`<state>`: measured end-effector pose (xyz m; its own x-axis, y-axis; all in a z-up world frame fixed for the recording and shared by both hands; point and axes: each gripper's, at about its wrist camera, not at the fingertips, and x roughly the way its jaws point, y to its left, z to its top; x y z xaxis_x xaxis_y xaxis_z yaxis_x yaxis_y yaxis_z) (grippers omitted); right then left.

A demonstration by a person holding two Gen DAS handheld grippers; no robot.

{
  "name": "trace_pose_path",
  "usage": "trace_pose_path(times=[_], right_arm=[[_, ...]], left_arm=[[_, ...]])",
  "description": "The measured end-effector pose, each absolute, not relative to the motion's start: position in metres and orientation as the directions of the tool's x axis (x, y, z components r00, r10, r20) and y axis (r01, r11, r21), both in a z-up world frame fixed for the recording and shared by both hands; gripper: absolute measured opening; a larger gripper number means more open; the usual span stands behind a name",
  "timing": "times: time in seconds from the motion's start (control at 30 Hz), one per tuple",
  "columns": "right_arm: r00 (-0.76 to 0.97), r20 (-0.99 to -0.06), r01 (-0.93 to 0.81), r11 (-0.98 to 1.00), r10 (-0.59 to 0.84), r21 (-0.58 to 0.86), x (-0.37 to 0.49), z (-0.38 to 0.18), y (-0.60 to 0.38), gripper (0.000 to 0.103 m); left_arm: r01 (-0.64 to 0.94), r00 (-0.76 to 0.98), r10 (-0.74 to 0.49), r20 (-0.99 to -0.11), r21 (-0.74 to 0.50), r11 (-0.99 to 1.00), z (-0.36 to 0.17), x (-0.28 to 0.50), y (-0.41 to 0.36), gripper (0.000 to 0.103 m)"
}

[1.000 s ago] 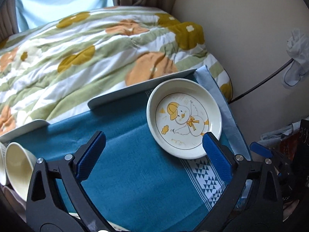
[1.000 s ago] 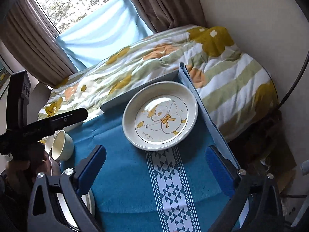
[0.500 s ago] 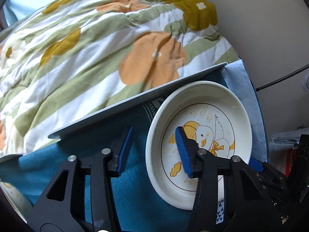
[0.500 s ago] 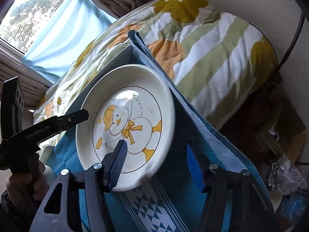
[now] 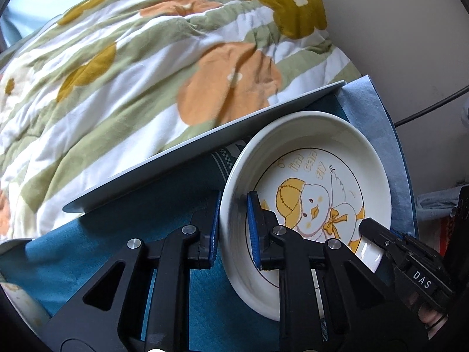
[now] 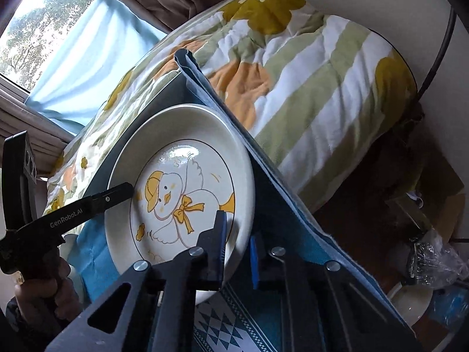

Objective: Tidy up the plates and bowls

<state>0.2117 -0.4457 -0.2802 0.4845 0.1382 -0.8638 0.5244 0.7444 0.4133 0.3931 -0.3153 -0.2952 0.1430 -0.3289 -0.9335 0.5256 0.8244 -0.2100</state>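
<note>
A white deep plate [image 5: 316, 146] with a yellow-capped duck picture lies on a blue tablecloth [image 5: 117, 252]. My left gripper [image 5: 233, 228] straddles its left rim, one pad outside and one inside, jaws closing onto the rim. In the right wrist view the same plate [image 6: 181, 135] has its right rim between the pads of my right gripper [image 6: 239, 243], whose jaws are closing too and press on it. The right gripper's tip [image 5: 378, 231] shows at the plate's far side in the left wrist view. The left gripper's finger [image 6: 111, 198] lies over the opposite rim.
A flowered quilt [image 5: 146, 73] rises just behind the table's grey edge [image 5: 205, 143]. A cream cup [image 5: 17, 302] sits at the far left of the cloth. A white bowl [image 6: 410, 302] and bags lie low on the right. The wall and a black cable [image 6: 442, 38] are close.
Both grippers came down to the plate from above the cloth. Their jaws went from wide open to closed over opposite rims. The right gripper has rolled.
</note>
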Motion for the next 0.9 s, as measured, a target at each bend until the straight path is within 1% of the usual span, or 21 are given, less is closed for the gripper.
trace_pose_path(times=[0.17, 0.3, 0.43, 0.67, 0.83, 0.9], right_arm=[[0.503, -0.853, 0.486, 0.771, 0.138, 0.411, 0.213, -0.269, -0.445, 0.013], [0.518, -0.842, 0.443, 0.794, 0.152, 0.416, 0.211, -0.255, -0.441, 0.013], [0.541, -0.821, 0.388, 0.812, 0.182, 0.436, 0.208, -0.229, -0.432, 0.013], [0.572, -0.793, 0.256, 0.874, 0.207, 0.413, 0.19, -0.171, -0.391, 0.013], [0.579, -0.788, 0.169, 0.915, 0.209, 0.366, 0.168, -0.147, -0.344, 0.013], [0.577, -0.784, 0.139, 0.918, 0.229, 0.371, 0.157, -0.145, -0.325, 0.013]], left_arm=[[0.518, 0.154, -0.334, -0.93, -0.212, 0.829, -0.285, 0.386, -0.305, 0.013], [0.521, 0.195, -0.353, -0.915, -0.208, 0.828, -0.258, 0.374, -0.291, 0.012], [0.523, 0.245, -0.376, -0.894, -0.205, 0.828, -0.224, 0.356, -0.269, 0.012], [0.479, 0.314, -0.394, -0.864, -0.214, 0.851, -0.171, 0.309, -0.206, 0.012], [0.435, 0.38, -0.39, -0.839, -0.21, 0.876, -0.148, 0.261, -0.15, 0.012], [0.421, 0.398, -0.388, -0.832, -0.21, 0.883, -0.143, 0.241, -0.126, 0.012]])
